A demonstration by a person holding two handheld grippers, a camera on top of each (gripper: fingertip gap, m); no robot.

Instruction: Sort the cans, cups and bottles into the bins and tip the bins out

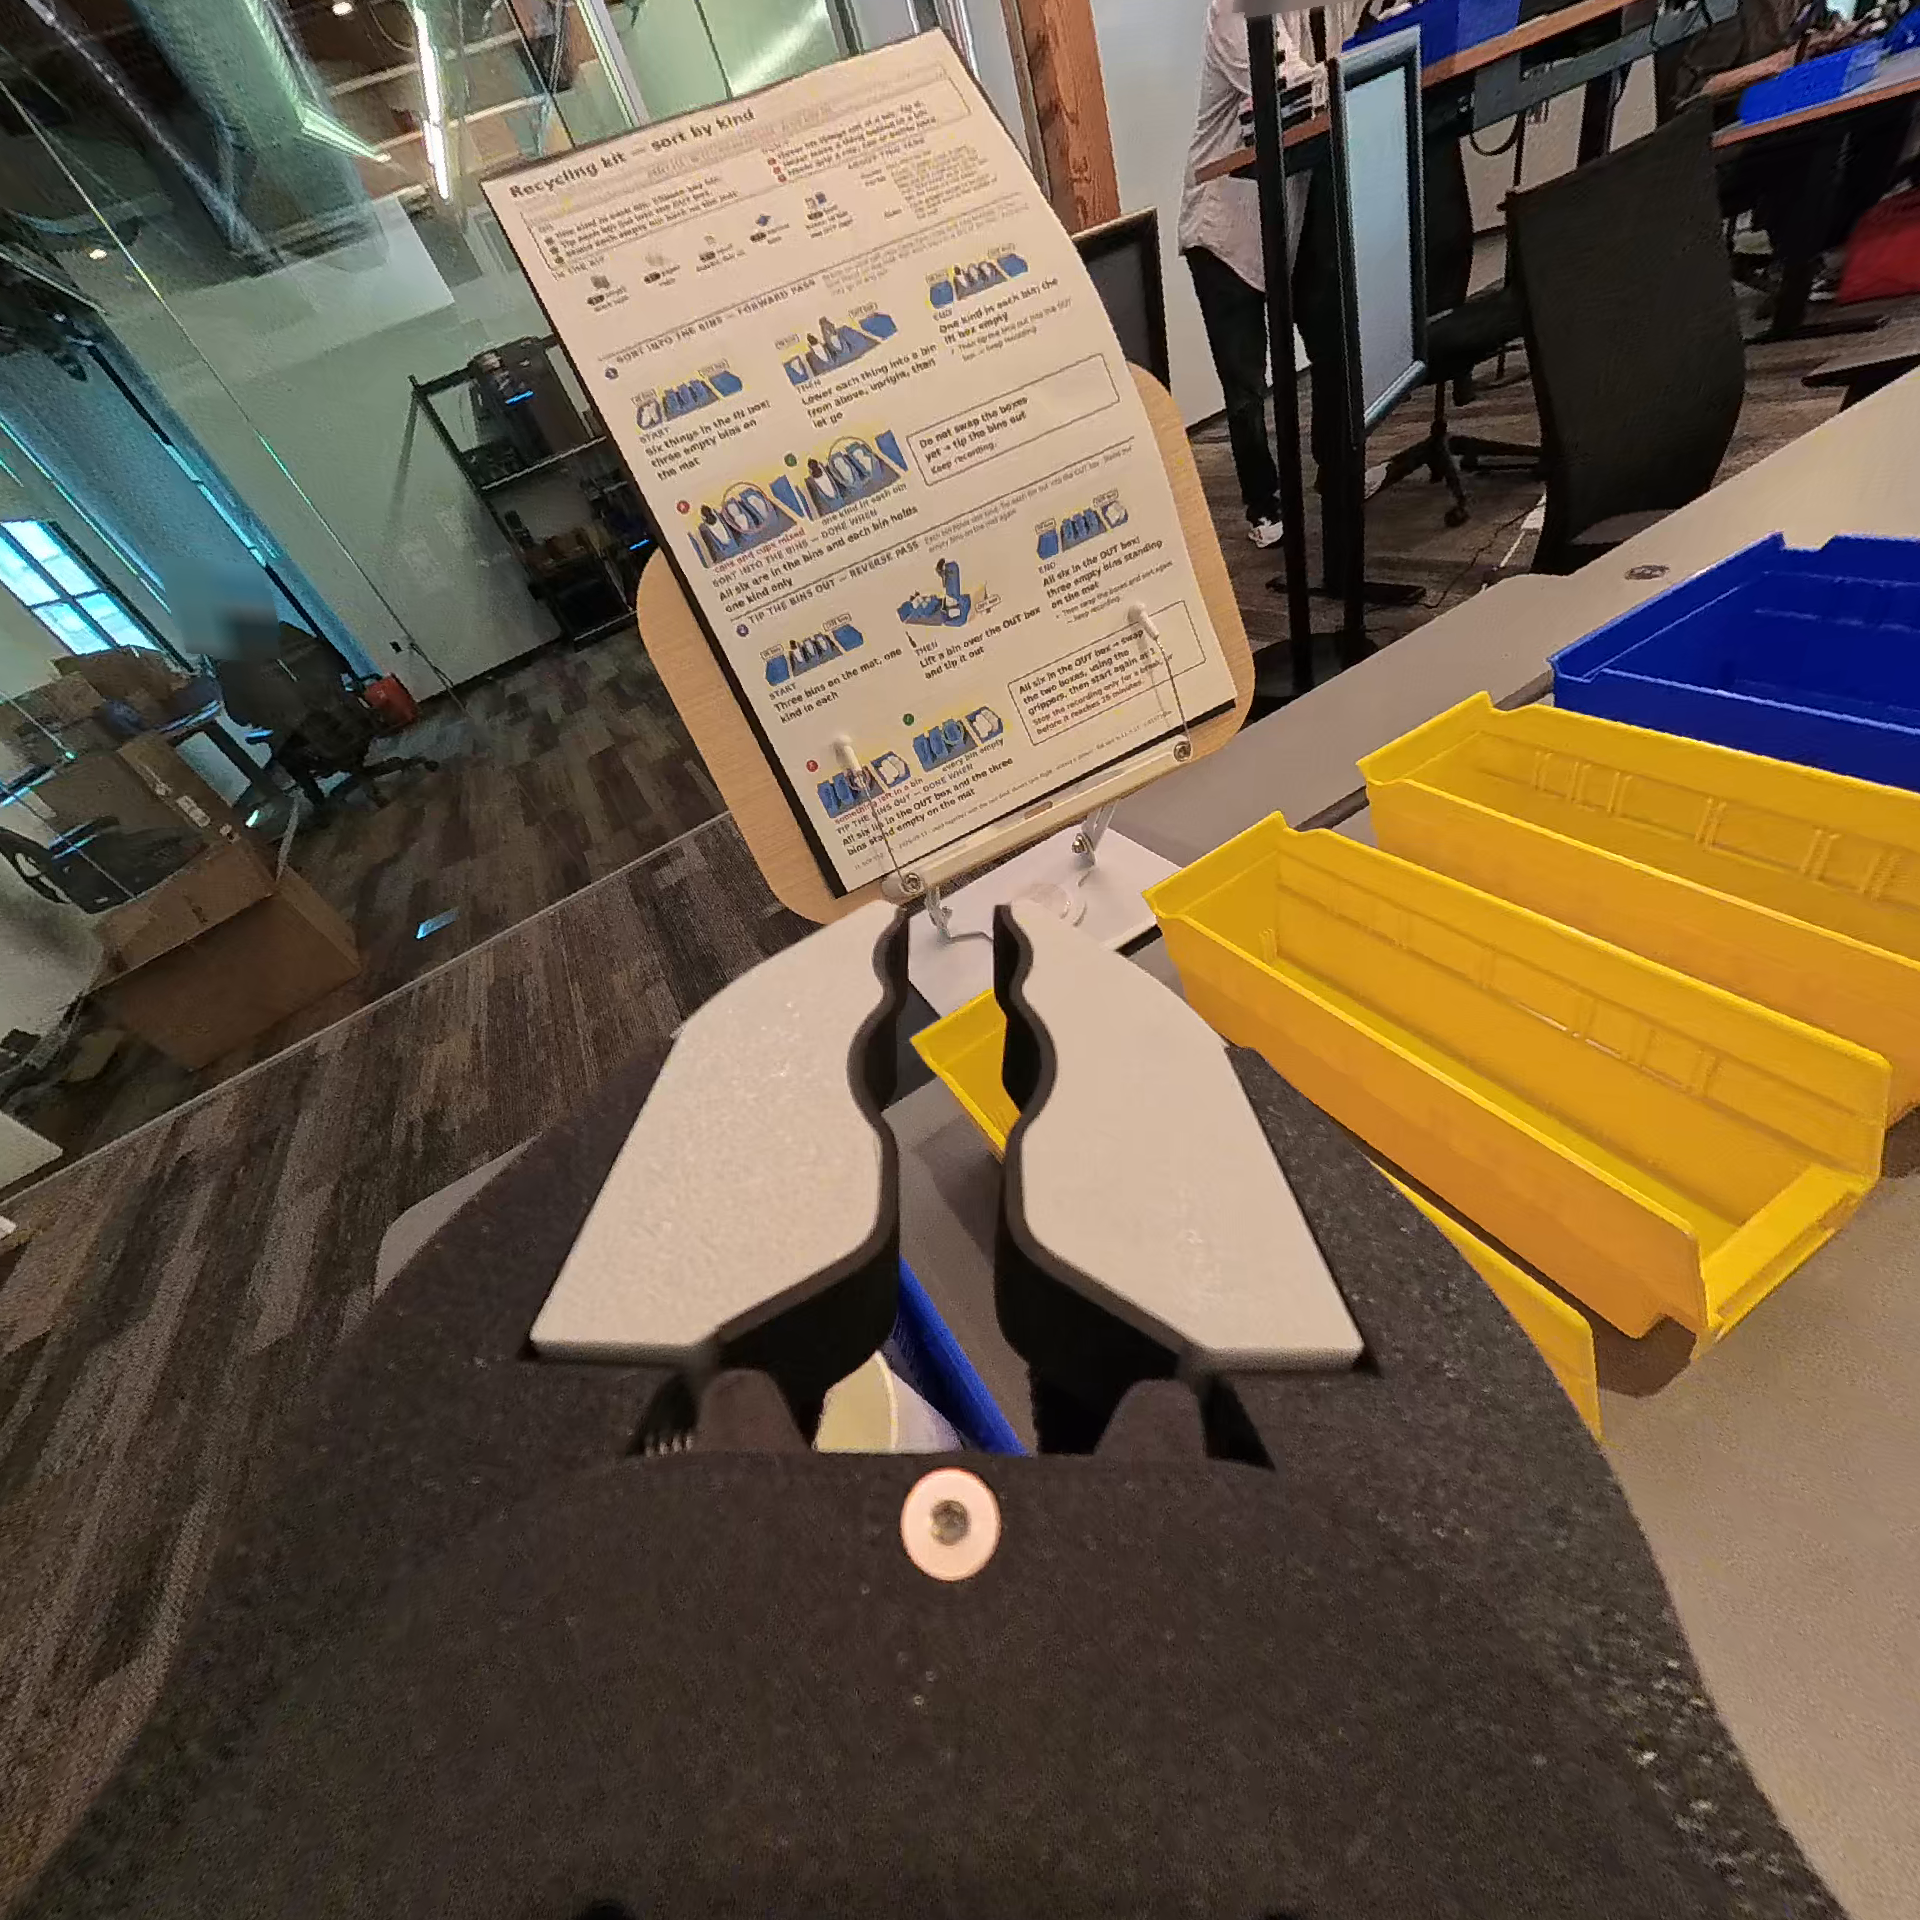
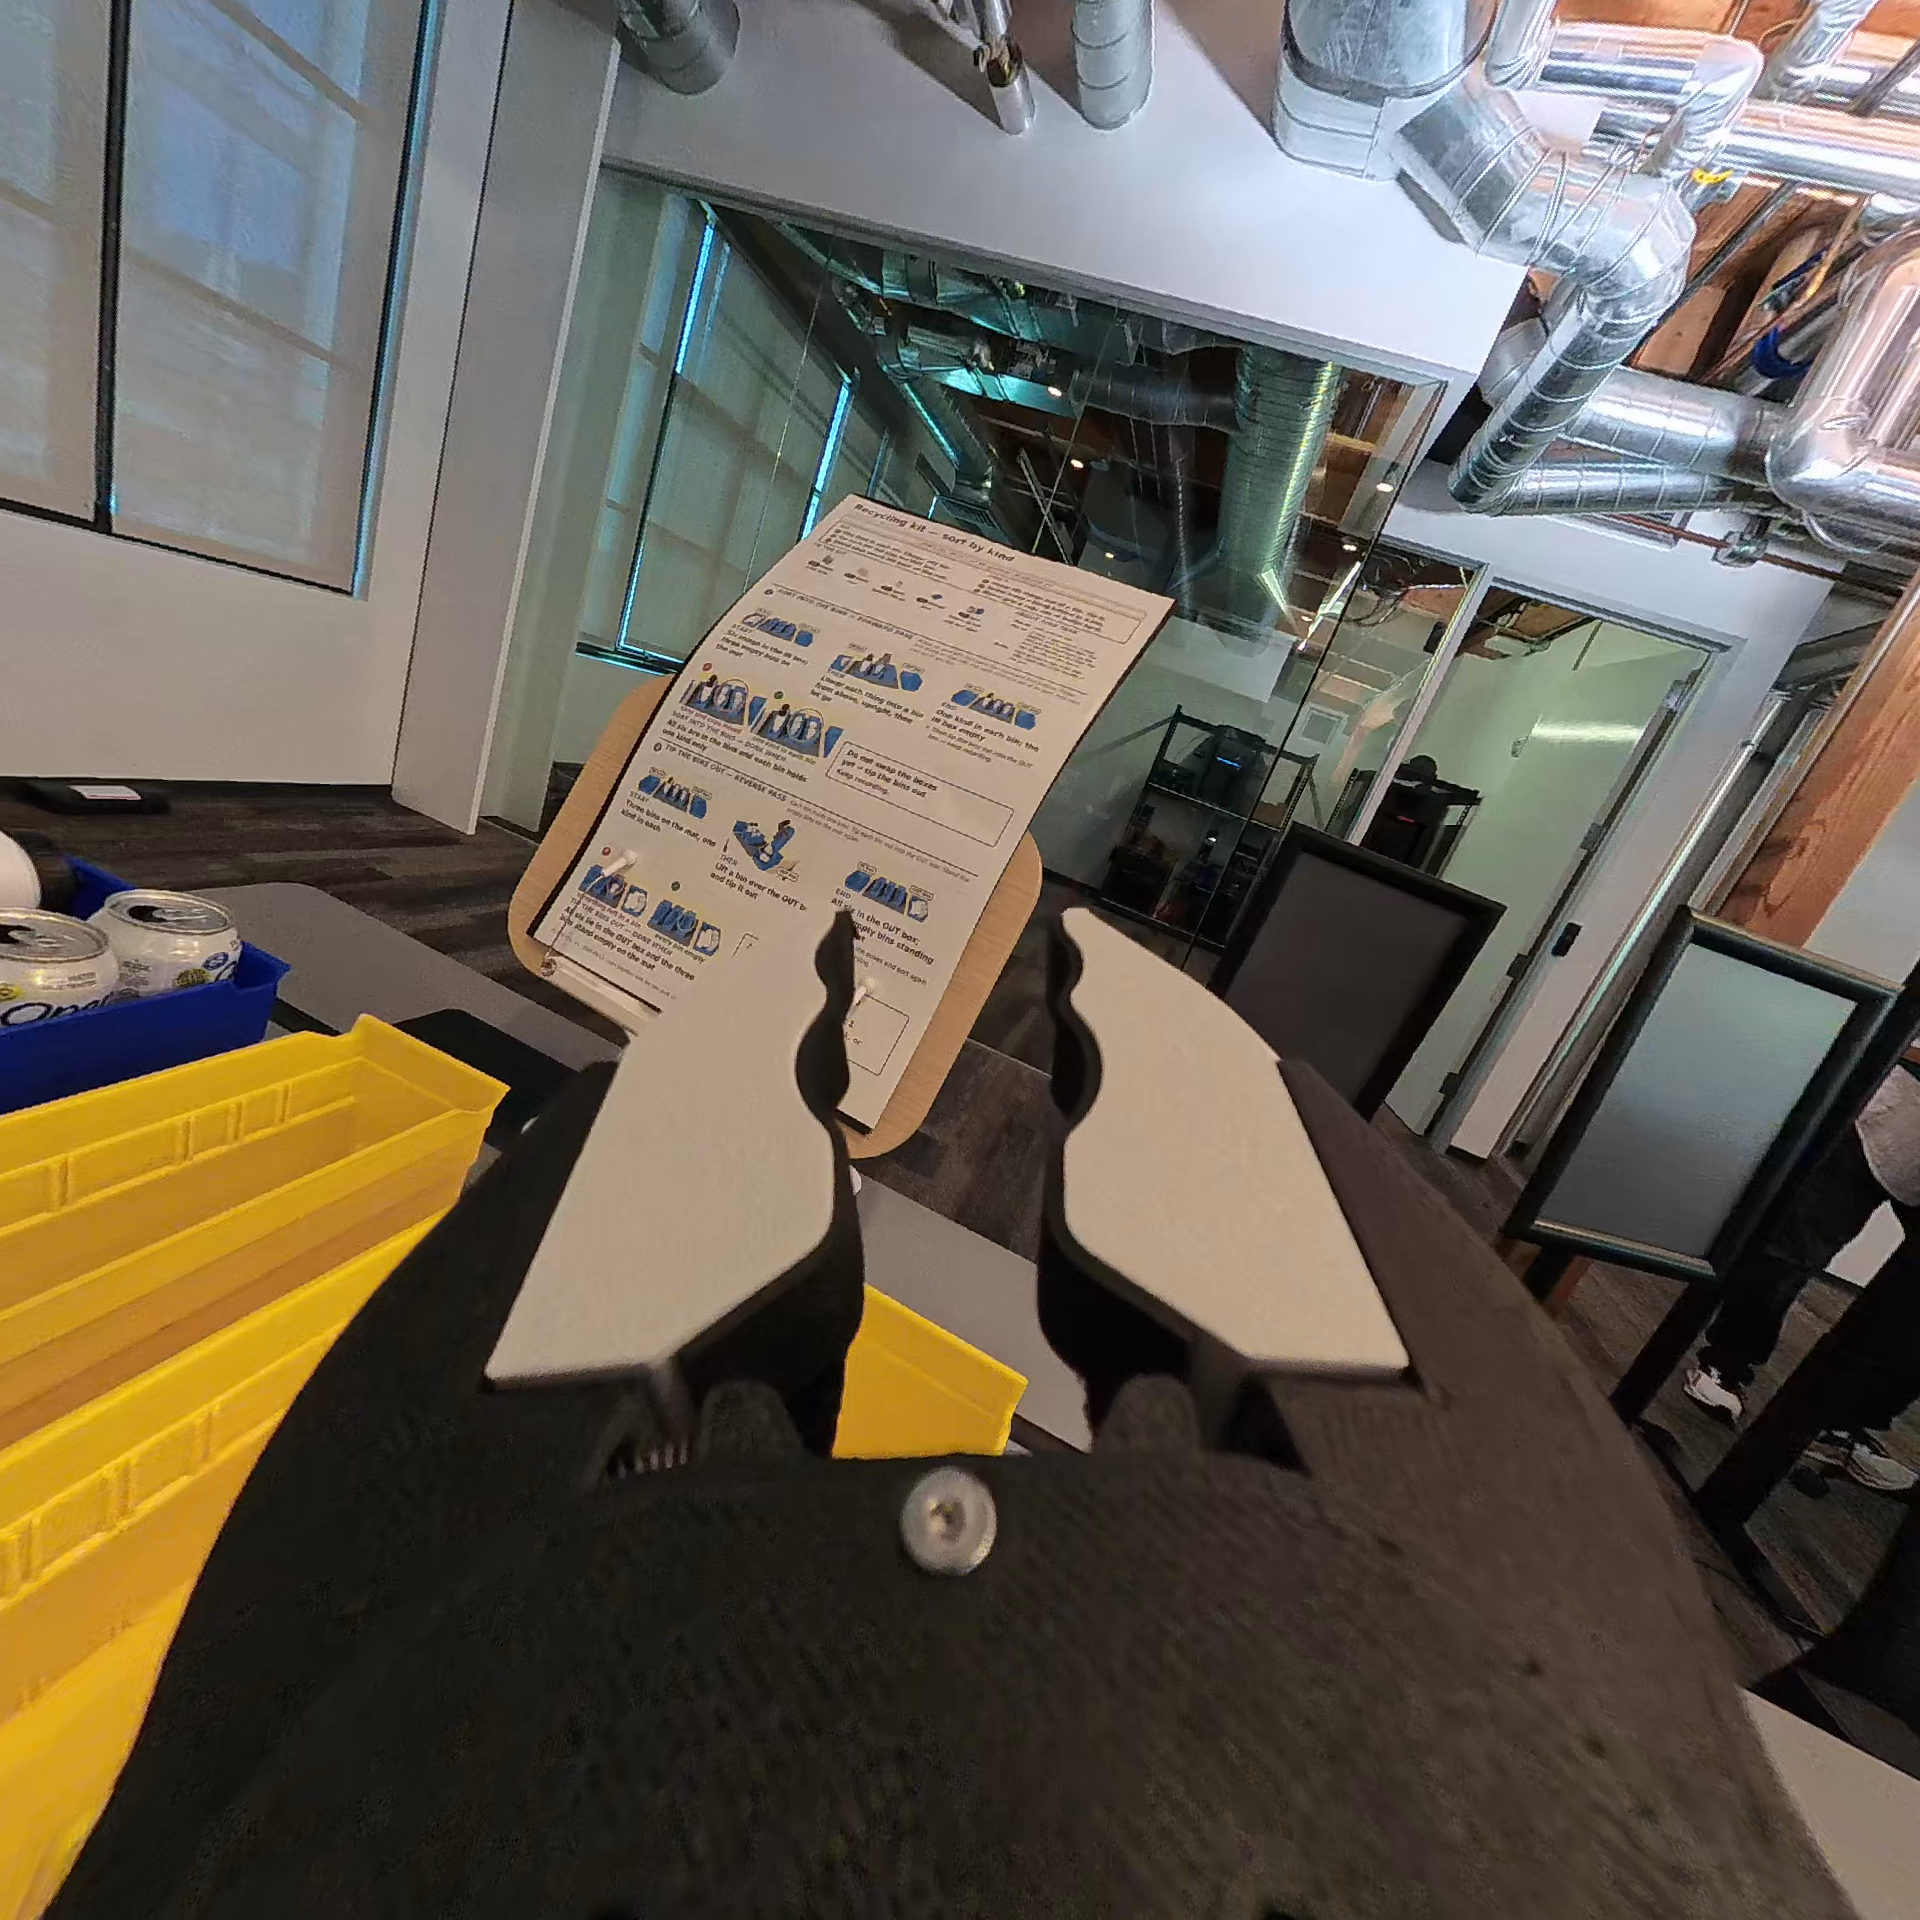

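Observation:
My left gripper [image 1: 945, 914] is shut on the far corner of a yellow bin [image 1: 966, 1070]. The bin hangs tilted, and its side wall [image 1: 1507, 1309] shows under my right finger. Below it, through the gap, I see a blue box [image 1: 951, 1371] with something pale and rounded [image 1: 862, 1403] inside. My right gripper [image 2: 951, 925] is open with nothing between its fingertips. A yellow bin end [image 2: 935, 1382] lies below the base of its fingers, apart from the right pad. In the right wrist view the blue box [image 2: 135, 1023] at the far left holds two cans [image 2: 52, 961].
Two more yellow bins [image 1: 1507, 1091] [image 1: 1662, 831] and a second blue box [image 1: 1766, 665] lie in a row to the right. An instruction sheet on a wooden stand [image 1: 862, 468] [image 2: 831, 779] stands at the table's far edge. Carpet, chairs and people are beyond. Left tips to right tips: about 40 cm.

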